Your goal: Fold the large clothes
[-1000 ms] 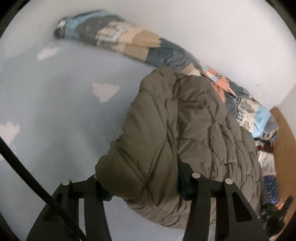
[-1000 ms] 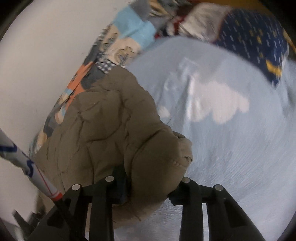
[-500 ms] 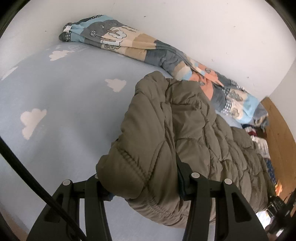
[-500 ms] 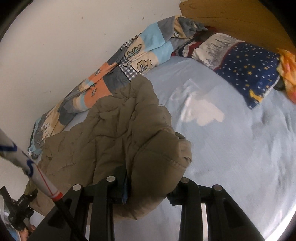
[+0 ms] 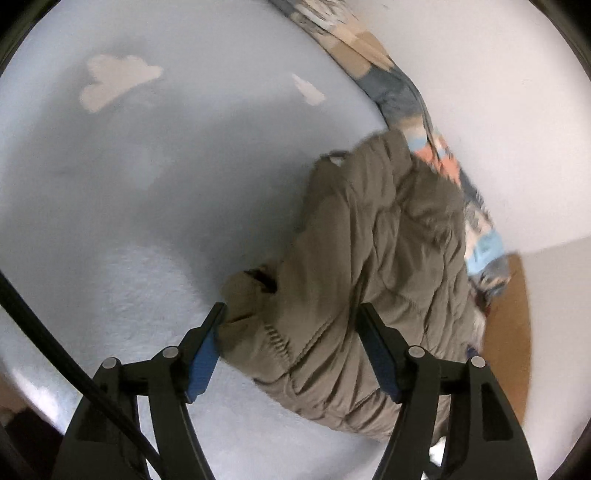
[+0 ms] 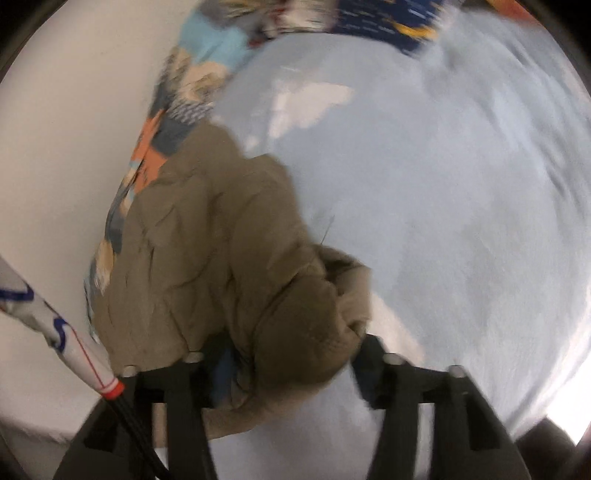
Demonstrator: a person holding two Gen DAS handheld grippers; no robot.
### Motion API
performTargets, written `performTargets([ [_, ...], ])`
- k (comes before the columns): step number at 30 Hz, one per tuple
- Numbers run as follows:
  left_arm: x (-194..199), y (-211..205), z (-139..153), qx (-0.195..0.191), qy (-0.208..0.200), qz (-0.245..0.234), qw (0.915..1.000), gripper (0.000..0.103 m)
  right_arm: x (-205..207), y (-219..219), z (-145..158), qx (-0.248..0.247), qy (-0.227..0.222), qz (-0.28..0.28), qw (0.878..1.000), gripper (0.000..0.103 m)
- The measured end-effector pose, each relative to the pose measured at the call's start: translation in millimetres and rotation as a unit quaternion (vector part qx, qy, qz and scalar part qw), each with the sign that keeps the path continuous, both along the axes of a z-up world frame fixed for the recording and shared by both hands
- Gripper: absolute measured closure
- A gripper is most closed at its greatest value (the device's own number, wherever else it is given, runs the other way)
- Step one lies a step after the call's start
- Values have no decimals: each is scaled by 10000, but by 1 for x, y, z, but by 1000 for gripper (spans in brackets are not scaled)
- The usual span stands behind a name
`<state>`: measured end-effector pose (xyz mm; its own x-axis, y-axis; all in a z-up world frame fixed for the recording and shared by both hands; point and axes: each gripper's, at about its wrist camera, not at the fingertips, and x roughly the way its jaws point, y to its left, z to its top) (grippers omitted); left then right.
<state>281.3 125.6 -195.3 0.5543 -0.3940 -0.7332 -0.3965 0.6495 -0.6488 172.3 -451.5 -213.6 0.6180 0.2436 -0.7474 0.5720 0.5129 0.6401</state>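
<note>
The jacket (image 5: pixel 373 266), an olive quilted one, lies bunched on the bed (image 5: pixel 155 192), up against the wall-side edge where a patchwork quilt (image 5: pixel 391 85) runs along the wall (image 5: pixel 498 110). The sheet is pale blue with white cloud shapes.

In the left wrist view the left gripper (image 5: pixel 291 314) points down at the jacket's near end. Its jaws are opening: the two fingers stand apart, with a cuff-like fold of the jacket between them. The left finger's blue pad (image 5: pixel 203 358) sits just beside the fabric; the right finger lies against the jacket's side. The fabric does not look squeezed, so the grip appears let go. A black cable (image 5: pixel 48 347) crosses the lower left of this view. A strip of wooden board (image 5: pixel 513 332) shows at the far right, past the jacket.

In the right wrist view, which is blurred, the right gripper (image 6: pixel 291 350) also points down at the jacket (image 6: pixel 221 258). Its jaws are opening too, with a rounded lump of the jacket between them. The lump covers the left finger's tip, and the right finger (image 6: pixel 373 354) stands beside the fabric. A white pole (image 6: pixel 62 332) with a red band crosses the lower left. A dark blue pillow (image 6: pixel 388 26) lies at the bed's far end, beside the quilt (image 6: pixel 192 74).
</note>
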Motion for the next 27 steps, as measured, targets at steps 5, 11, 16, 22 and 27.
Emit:
performTargets([
  [5,-28,47,30,229,-449,917,9945,33,-42,-27,16,-146,-71,-816,9965,33],
  [11,-21,-24,79,2021,-1246,83,9714,33,-25,3,83,-1821,-975,-292,9780,31],
  [16,-8,-133,82,3235,-1641,-1395,9214,31,33,92,96,-2843,-1309,1218,9419,47],
  [22,30,-174,38,3370,-932,-1896,9175,26,91,133,61,-3090,-758,1777,9312,60],
  [27,48,-167,21,3091,-636,-1907,9295,18,107,135,26,-2979,-182,1813,9370,58],
])
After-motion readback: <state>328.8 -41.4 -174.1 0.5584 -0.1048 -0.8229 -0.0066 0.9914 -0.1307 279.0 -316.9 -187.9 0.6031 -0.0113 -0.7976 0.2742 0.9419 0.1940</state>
